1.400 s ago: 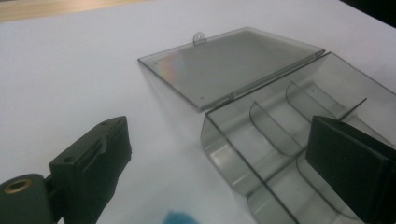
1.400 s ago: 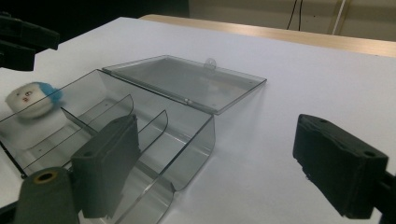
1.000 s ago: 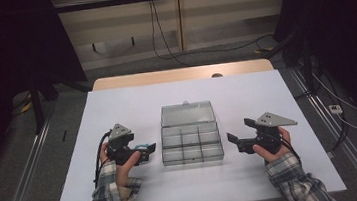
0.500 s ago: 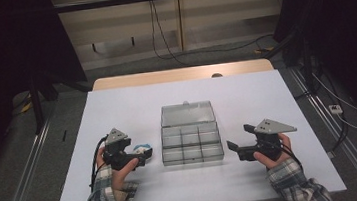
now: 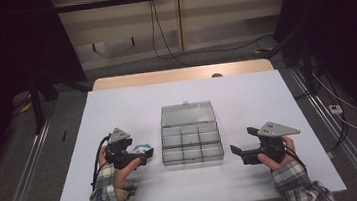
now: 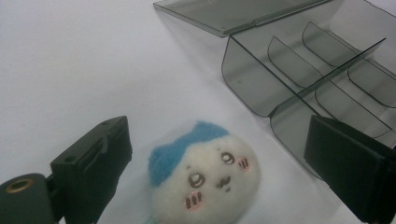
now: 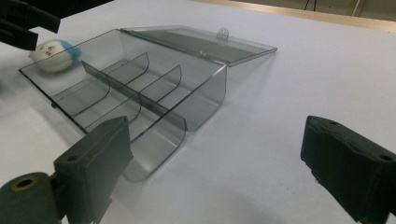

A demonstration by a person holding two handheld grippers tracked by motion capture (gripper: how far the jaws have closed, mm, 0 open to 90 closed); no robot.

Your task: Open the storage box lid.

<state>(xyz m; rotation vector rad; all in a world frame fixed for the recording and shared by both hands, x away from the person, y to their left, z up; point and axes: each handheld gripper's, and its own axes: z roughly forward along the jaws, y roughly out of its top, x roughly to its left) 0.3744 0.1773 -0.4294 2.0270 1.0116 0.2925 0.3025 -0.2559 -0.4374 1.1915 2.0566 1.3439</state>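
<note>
Plush toy (image 6: 205, 175), a small round white head with a blue tuft and a stitched face, lies on the white table (image 5: 117, 112) just left of the clear compartment box (image 5: 191, 144), near its near-left corner. It looks soft, very light and squashy, so it should give under pressure rather than slip; a hold across the widest part of the round body, below the tuft, seems safest.

The left gripper (image 6: 219, 163) sits low over the toy with its jaws wide apart, one on each side and neither touching it. The left hand holds it level, pointing right toward the box. The right gripper (image 5: 237, 150) rests well right of the box, jaws spread and empty, aimed left at the open lid (image 7: 205, 42) and dividers.
</note>
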